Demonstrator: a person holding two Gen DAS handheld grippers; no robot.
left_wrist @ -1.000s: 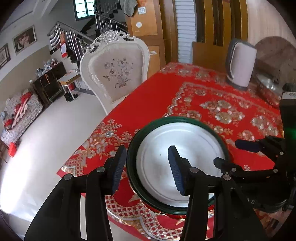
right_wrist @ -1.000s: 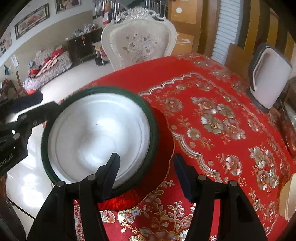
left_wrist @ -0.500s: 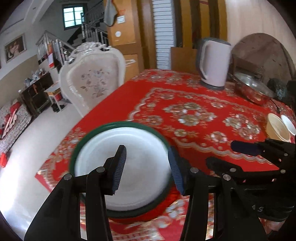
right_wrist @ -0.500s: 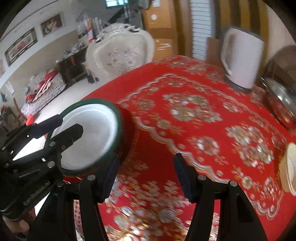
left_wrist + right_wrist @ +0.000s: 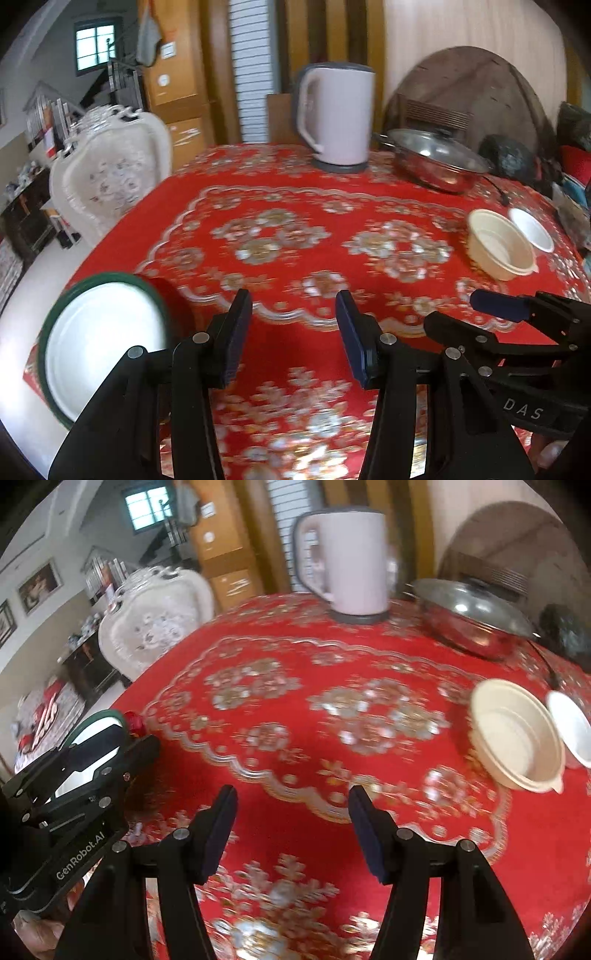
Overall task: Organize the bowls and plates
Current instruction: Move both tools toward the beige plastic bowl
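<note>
A white plate with a green rim (image 5: 99,343) lies on a red plate at the table's near left edge; in the right wrist view (image 5: 98,725) it is mostly hidden behind the left gripper. A cream bowl (image 5: 498,249) and a smaller white bowl (image 5: 532,229) stand side by side at the far right, also in the right wrist view (image 5: 517,734) (image 5: 572,731). My left gripper (image 5: 293,336) is open and empty over the tablecloth, right of the plate. My right gripper (image 5: 291,830) is open and empty, left of the bowls.
A white kettle (image 5: 338,118) and a lidded steel pot (image 5: 432,158) stand at the back of the red tablecloth (image 5: 295,229). A white chair (image 5: 110,177) stands at the left side. Dark clutter (image 5: 513,158) lies at the far right.
Both grippers have swung right, away from the green-rimmed plate, which now sits at the left of both views. The two bowls have come into view. Both grippers stay open.
</note>
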